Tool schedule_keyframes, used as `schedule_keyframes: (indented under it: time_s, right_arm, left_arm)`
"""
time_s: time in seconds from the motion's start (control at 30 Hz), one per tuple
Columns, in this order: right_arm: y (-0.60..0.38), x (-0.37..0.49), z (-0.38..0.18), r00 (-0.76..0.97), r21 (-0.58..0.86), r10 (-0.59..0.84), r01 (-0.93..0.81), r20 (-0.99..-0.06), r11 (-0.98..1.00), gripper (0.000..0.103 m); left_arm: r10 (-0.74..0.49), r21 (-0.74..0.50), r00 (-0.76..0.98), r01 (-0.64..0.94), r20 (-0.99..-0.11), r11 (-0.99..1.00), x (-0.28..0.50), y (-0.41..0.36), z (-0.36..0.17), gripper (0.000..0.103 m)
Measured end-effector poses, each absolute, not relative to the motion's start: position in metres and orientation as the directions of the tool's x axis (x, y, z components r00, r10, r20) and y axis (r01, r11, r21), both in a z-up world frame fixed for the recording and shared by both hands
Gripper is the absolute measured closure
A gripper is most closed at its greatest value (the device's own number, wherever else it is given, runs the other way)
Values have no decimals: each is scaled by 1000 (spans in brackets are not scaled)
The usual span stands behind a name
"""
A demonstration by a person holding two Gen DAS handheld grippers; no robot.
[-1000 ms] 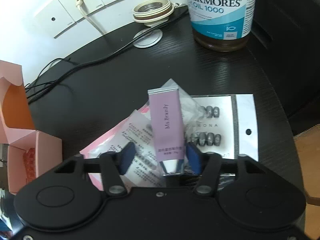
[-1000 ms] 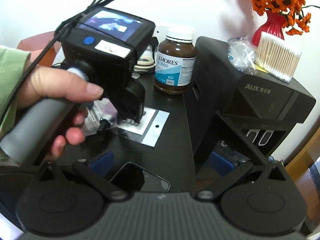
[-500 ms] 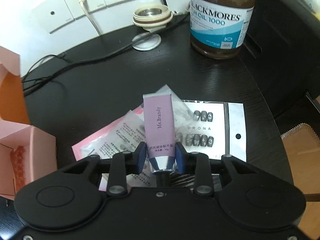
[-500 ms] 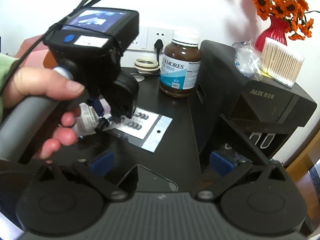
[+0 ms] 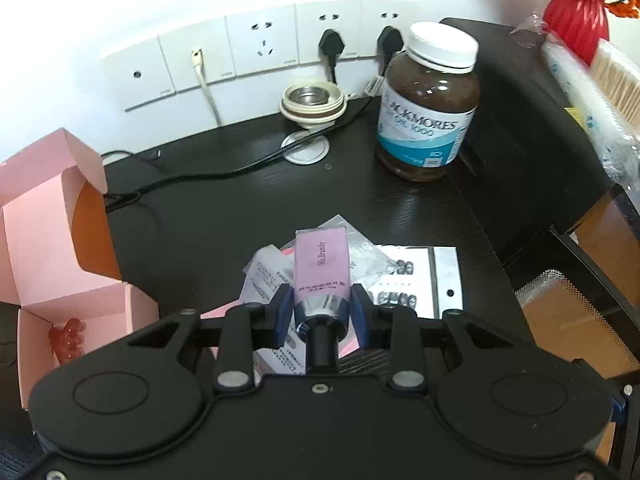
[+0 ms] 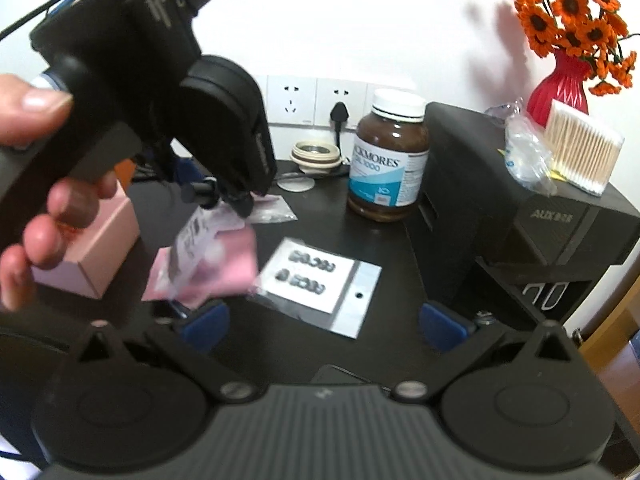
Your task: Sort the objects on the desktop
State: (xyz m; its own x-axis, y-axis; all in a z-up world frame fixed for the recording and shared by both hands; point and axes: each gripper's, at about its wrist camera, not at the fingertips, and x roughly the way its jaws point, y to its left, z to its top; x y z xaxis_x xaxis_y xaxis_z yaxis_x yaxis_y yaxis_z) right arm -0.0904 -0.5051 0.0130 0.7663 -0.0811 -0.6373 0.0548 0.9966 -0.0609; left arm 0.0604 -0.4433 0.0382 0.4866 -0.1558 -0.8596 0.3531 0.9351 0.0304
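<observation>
- Left gripper [image 5: 320, 312] pinches lilac tube [image 5: 321, 270] near its capped end; blue pads [image 5: 282, 312] press both sides; tube lifted above the black desk [image 5: 224, 216], flat end pointing away
- Right gripper [image 6: 324, 322] spread wide, nothing between its fingers; hovers over desk
- Pink packet [image 6: 224, 268] and printed clear sachet [image 5: 266, 276] under the tube; nail-tip card [image 5: 416, 280] flat on desk just right of them
- Open pink box [image 5: 52, 248] at left; brown supplement jar [image 5: 428, 108] upright by black organizer [image 6: 520, 208]
</observation>
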Motion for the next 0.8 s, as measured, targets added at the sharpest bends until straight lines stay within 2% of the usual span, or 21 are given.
schedule_keyframes:
  time_s: [0.1,0.33,0.57,0.7,0.8]
  right_arm:
    - [-495,-90,16,769,-57,-81,58,-635,997,1]
    - [-478,-91,14,768,-60,-79,53,-636,997,1]
    - [-452,-79,0,801,75,70,-31,-595,997,1]
    - [-438,-67,-8,810,168,172,-92,-561,981,11]
    - [-429,-60,-13,801,189,215,-129,-559,973,13]
  left_arm:
    - [-166,15,466,361,-869,933,62,-430,30,72]
    - [-293,-122,394,405,-871,906,63,-388,34,72]
    - [-339,-181,364,404,-867,897,68,-365,38,72]
    - [-341,-190,346,401,-874,896,68,-358,38,72]
    - [-342,-197,333,399,-879,895,68,-352,37,72]
